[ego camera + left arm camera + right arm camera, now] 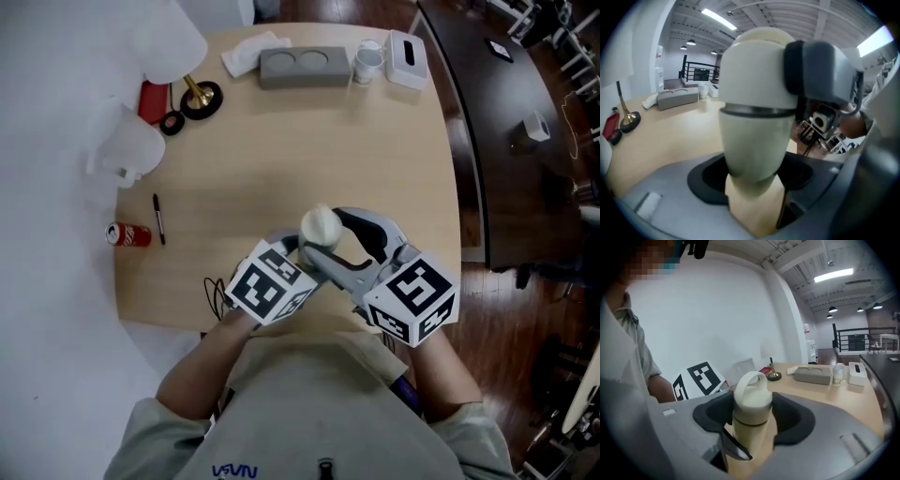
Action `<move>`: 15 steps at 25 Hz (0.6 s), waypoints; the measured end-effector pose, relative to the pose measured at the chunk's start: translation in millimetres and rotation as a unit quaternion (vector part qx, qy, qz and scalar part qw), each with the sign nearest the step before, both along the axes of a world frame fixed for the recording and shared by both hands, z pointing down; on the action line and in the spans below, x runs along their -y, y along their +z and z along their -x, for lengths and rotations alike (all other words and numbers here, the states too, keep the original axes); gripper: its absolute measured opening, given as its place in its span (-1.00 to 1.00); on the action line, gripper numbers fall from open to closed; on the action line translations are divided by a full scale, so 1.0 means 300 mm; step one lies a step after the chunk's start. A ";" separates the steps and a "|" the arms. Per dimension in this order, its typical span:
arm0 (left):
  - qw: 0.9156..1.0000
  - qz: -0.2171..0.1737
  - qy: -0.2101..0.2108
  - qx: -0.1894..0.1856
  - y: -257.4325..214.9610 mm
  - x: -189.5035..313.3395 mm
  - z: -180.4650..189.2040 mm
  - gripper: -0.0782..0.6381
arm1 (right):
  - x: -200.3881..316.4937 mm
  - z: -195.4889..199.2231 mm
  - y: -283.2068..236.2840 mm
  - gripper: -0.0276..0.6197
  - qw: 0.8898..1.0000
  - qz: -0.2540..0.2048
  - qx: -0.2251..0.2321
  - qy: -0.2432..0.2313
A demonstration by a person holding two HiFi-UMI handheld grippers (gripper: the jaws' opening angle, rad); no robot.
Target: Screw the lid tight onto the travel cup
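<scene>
At the near edge of the desk, lower centre of the head view, both tools meet. The left tool is clamped on the narrow base of the travel cup. The right tool appears to grip the lid from the opposite side. The cup's long axis stands roughly upright, lid end up.

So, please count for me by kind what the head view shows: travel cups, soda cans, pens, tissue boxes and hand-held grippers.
travel cup: 1
soda can: 1
pen: 1
tissue box: 1
hand-held gripper: 2, the left hand-held gripper and the right hand-held gripper
Total: 6
</scene>
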State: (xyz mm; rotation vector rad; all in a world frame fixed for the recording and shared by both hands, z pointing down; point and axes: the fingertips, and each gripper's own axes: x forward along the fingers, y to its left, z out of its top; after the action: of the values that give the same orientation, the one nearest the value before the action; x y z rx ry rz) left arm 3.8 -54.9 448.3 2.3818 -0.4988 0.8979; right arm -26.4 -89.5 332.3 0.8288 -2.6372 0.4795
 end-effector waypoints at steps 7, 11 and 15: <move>0.963 0.112 0.178 -0.167 -0.143 -0.186 -0.023 0.09 | -0.070 -0.036 -0.105 -0.10 0.978 0.083 0.155 -0.109; 0.927 0.145 0.291 -0.188 -0.205 -0.293 -0.011 0.09 | -0.100 -0.065 -0.141 0.03 0.955 0.117 0.210 -0.176; 0.898 0.184 0.352 -0.188 -0.219 -0.361 -0.011 0.09 | -0.172 -0.043 -0.161 0.11 0.925 0.141 0.243 -0.254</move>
State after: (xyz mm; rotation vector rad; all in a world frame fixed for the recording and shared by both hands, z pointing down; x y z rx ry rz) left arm 7.1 53.5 382.5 2.2888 0.6756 0.6890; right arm -13.6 -37.9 284.0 -0.0957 -2.9541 0.9815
